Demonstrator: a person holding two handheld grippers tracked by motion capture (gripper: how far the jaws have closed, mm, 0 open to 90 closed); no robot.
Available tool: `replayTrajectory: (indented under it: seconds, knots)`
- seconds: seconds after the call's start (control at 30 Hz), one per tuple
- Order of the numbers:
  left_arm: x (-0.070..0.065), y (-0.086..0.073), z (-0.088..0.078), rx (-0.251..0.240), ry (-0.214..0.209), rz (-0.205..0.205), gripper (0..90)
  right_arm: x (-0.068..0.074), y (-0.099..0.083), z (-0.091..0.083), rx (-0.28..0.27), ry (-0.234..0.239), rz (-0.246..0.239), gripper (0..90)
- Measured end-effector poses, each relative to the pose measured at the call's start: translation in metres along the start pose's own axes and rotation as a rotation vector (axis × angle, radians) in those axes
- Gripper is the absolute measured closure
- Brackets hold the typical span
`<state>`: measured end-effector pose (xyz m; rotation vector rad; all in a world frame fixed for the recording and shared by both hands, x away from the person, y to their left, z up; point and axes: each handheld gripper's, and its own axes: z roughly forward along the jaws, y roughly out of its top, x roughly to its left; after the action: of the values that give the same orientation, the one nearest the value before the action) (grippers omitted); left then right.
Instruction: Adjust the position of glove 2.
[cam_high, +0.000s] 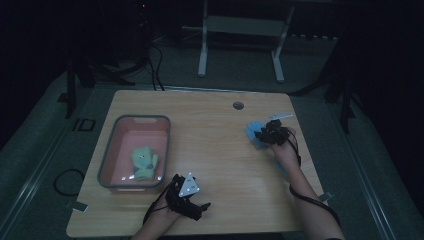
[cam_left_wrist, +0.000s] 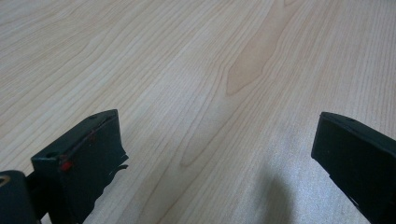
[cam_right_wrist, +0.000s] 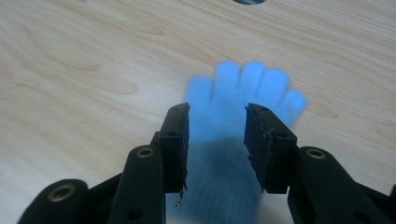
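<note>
A light blue glove (cam_high: 253, 133) lies flat on the wooden table (cam_high: 215, 165) at the right, fingers spread toward the far side. My right gripper (cam_high: 264, 134) hovers over its cuff end. In the right gripper view the two black jaws stand apart above the blue glove (cam_right_wrist: 247, 84), and the right gripper (cam_right_wrist: 217, 112) presses on nothing. A green glove (cam_high: 144, 161) lies inside a grey-rimmed pink bin (cam_high: 168, 142) at the left. Near the front edge my left gripper (cam_high: 192, 197) rests low, and the left gripper (cam_left_wrist: 217, 121) has its jaws wide open over bare wood.
A round cable hole (cam_high: 238, 105) sits near the table's far edge, beyond the blue glove. A small pale item (cam_high: 279, 116) lies just past my right gripper. The room is dim; a white desk frame (cam_high: 240, 45) stands behind the table and cables lie on the floor.
</note>
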<state>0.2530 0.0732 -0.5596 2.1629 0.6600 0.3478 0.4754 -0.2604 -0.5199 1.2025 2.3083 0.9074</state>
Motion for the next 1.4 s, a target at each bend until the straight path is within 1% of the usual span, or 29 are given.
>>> replayTrajectory:
  seconds: [0.1, 0.13, 0.17, 0.23, 0.27, 0.3, 0.33, 0.37, 0.4, 0.5, 0.53, 0.6, 0.67, 0.7, 0.73, 0.77, 0.8, 0.83, 0.87, 0.93, 0.97, 1.03, 1.1, 1.17, 1.2, 1.27, 1.3, 1.37, 1.4]
  knots:
    - [0.000, 0.000, -0.001, -0.006, -0.002, -0.001, 2.4, -0.005, 0.001, 0.009, 0.003, 0.015, 0.012, 60.4]
    - [0.001, 0.000, -0.001, -0.006, -0.005, -0.003, 2.4, -0.006, 0.002, 0.012, 0.013, -0.006, 0.010, 60.5]
    - [0.001, -0.001, -0.001, -0.009, -0.007, -0.003, 2.4, -0.007, 0.002, 0.014, 0.020, -0.006, 0.011, 60.5]
    - [0.000, -0.001, -0.001, -0.008, -0.010, 0.000, 2.4, -0.007, 0.002, 0.019, 0.039, -0.034, -0.005, 59.6]
    - [0.000, -0.001, -0.001, -0.008, -0.010, 0.000, 2.4, -0.007, 0.002, 0.019, 0.039, -0.034, -0.005, 59.6]
    - [0.000, -0.001, -0.001, -0.008, -0.009, 0.003, 2.4, -0.007, 0.000, 0.024, 0.055, -0.035, -0.011, 58.5]
    - [0.000, -0.001, -0.001, -0.009, -0.010, 0.004, 2.4, -0.006, -0.002, 0.028, 0.061, -0.039, -0.022, 59.4]
    - [0.000, -0.001, -0.001, -0.010, -0.009, 0.004, 2.4, -0.005, -0.004, 0.028, 0.051, -0.040, -0.031, 61.8]
    - [0.000, -0.001, -0.001, -0.011, -0.008, 0.003, 2.4, -0.004, -0.006, 0.029, 0.047, -0.036, -0.029, 63.7]
    - [0.000, -0.001, -0.002, -0.017, -0.004, 0.001, 2.4, -0.003, -0.008, 0.028, 0.039, -0.023, -0.010, 71.8]
    - [0.000, -0.001, -0.002, -0.021, -0.002, 0.002, 2.4, -0.003, -0.008, 0.028, 0.039, -0.024, -0.009, 76.7]
    - [0.000, -0.001, -0.003, -0.024, 0.000, 0.003, 2.4, 0.001, -0.009, 0.028, 0.038, -0.043, -0.009, 80.6]
    - [0.000, -0.001, -0.002, -0.020, 0.003, 0.005, 2.4, 0.003, -0.009, 0.028, 0.039, -0.053, 0.000, 82.4]
    - [0.000, -0.001, -0.002, -0.016, 0.005, 0.004, 2.4, 0.004, -0.008, 0.027, 0.040, -0.060, 0.021, 83.1]
    - [0.000, -0.001, -0.001, -0.013, 0.005, 0.003, 2.4, 0.004, -0.008, 0.027, 0.042, -0.064, 0.031, 83.7]
    - [0.000, -0.001, -0.001, -0.009, 0.005, 0.005, 2.4, 0.006, -0.007, 0.025, 0.040, -0.077, 0.040, 84.5]
    - [0.001, -0.002, -0.001, -0.010, 0.005, 0.003, 2.4, 0.007, -0.007, 0.022, 0.033, -0.075, 0.053, 86.1]
    - [0.001, -0.002, -0.001, -0.011, 0.006, 0.002, 2.4, 0.009, -0.006, 0.017, 0.022, -0.056, 0.077, 86.6]
    - [0.001, -0.002, -0.001, -0.011, 0.007, 0.002, 2.4, 0.011, -0.005, 0.014, 0.011, -0.053, 0.083, 86.9]
    - [0.002, -0.002, 0.000, -0.008, 0.008, 0.004, 2.4, 0.019, -0.002, 0.001, -0.018, -0.045, 0.084, 87.2]
    - [0.002, -0.002, 0.000, -0.007, 0.009, 0.004, 2.4, 0.021, -0.001, -0.003, -0.023, -0.044, 0.081, 87.3]
    - [0.001, -0.001, 0.000, -0.004, 0.012, 0.008, 2.4, 0.028, 0.001, -0.011, -0.024, -0.059, 0.071, 87.6]
    - [0.001, -0.001, -0.001, -0.009, 0.017, 0.013, 2.4, 0.033, 0.002, -0.020, -0.040, -0.036, 0.095, 87.7]
    - [0.001, 0.000, -0.002, -0.010, 0.023, 0.012, 2.4, 0.044, 0.001, -0.030, -0.050, -0.051, 0.078, 87.6]
    - [0.001, 0.000, -0.002, -0.011, 0.022, 0.009, 2.4, 0.051, 0.001, -0.035, -0.053, -0.044, 0.077, 87.7]
    - [0.002, 0.000, -0.002, -0.012, 0.021, 0.006, 2.4, 0.061, -0.001, -0.045, -0.072, -0.025, 0.095, 87.7]
    - [0.002, 0.000, -0.002, -0.011, 0.023, 0.007, 2.4, 0.066, -0.001, -0.049, -0.073, -0.016, 0.099, 87.7]
    - [0.002, 0.000, -0.002, -0.014, 0.024, 0.007, 2.4, 0.077, -0.003, -0.059, -0.092, -0.001, 0.116, 87.7]
    - [0.002, 0.000, -0.002, -0.016, 0.025, 0.009, 2.4, 0.083, -0.004, -0.063, -0.093, 0.005, 0.118, 87.7]
